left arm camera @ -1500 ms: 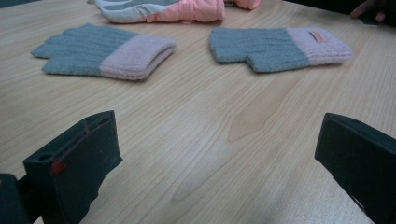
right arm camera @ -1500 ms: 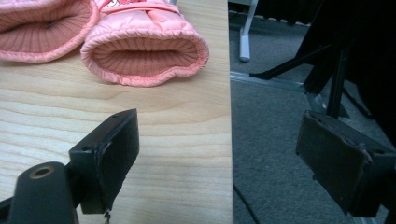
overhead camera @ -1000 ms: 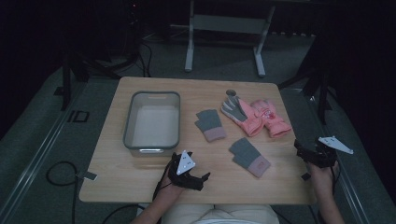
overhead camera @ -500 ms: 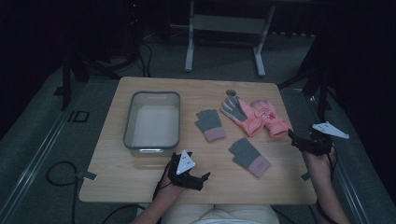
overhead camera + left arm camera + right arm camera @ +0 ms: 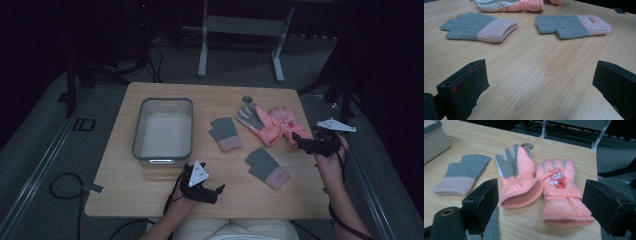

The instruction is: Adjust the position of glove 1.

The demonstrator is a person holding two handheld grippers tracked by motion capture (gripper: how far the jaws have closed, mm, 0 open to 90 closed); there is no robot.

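Two pink padded gloves lie side by side at the table's right: one palm-up with grey fingers, one showing a cartoon patch. My right gripper hovers just right of their cuffs, and its jaws are open wide on either side of them. Two grey knit gloves with pink cuffs lie mid-table. Near the front edge my left gripper stands open on bare wood, facing the knit gloves.
A grey plastic bin, with nothing in it, stands at the table's left. A small round grey object sits behind the pink gloves. The table's right edge runs under my right hand. A metal stand is on the floor beyond.
My right gripper has moved forward and to the left, from beyond the table's right edge to the pink gloves' cuffs. My left gripper has stayed put.
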